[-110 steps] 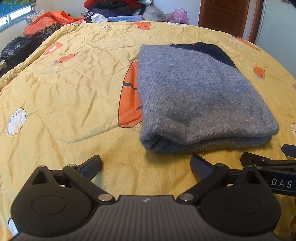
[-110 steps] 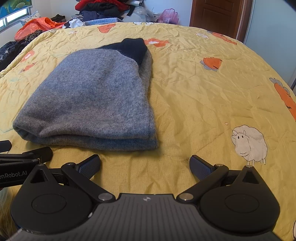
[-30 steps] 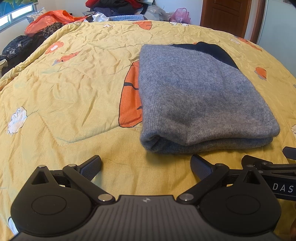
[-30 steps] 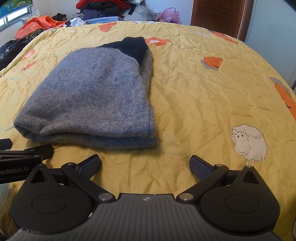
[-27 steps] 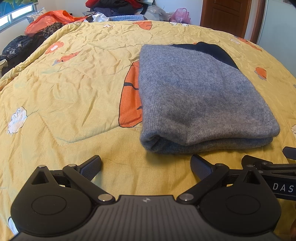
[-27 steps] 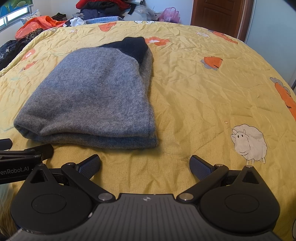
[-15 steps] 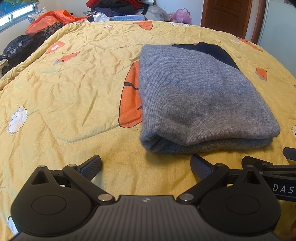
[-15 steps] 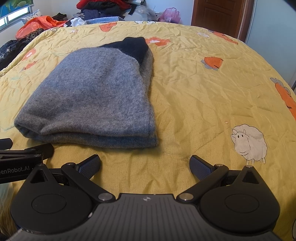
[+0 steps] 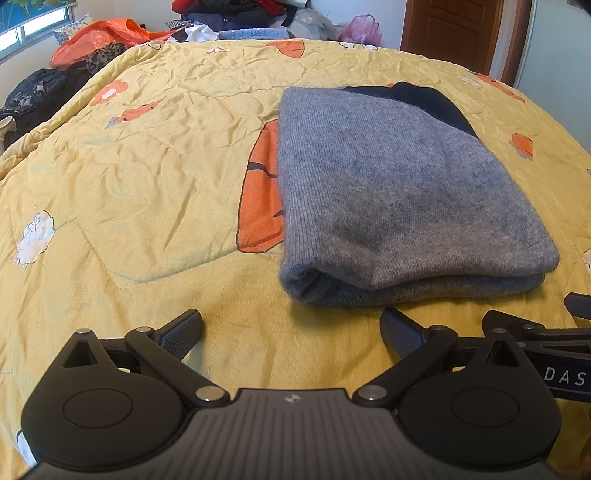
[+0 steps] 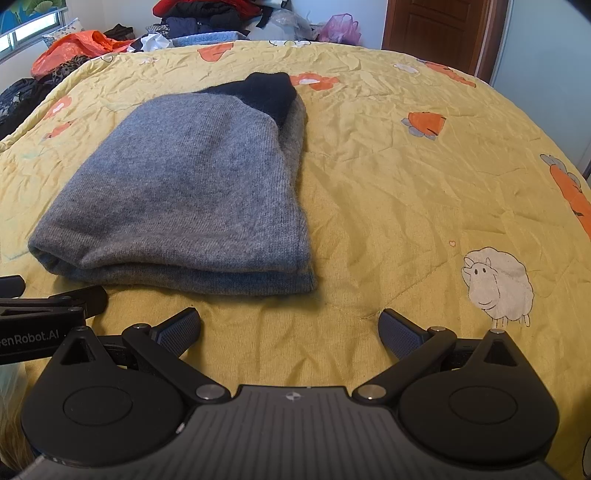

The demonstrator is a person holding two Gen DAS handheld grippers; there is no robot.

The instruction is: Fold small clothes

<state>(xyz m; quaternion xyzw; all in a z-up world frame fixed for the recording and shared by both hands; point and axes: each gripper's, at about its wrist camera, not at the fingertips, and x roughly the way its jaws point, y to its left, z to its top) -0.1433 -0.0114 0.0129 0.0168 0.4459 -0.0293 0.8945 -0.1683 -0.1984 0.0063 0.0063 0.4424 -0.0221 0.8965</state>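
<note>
A grey knit garment with a dark navy part at its far end lies folded flat on the yellow quilt. It also shows in the right wrist view. My left gripper is open and empty, just short of the garment's near left corner. My right gripper is open and empty, just short of the near right corner. Each gripper's side shows at the edge of the other's view.
The yellow quilt carries orange and white cartoon prints. Piles of clothes and an orange bag lie past the far edge. A brown door stands at the back right.
</note>
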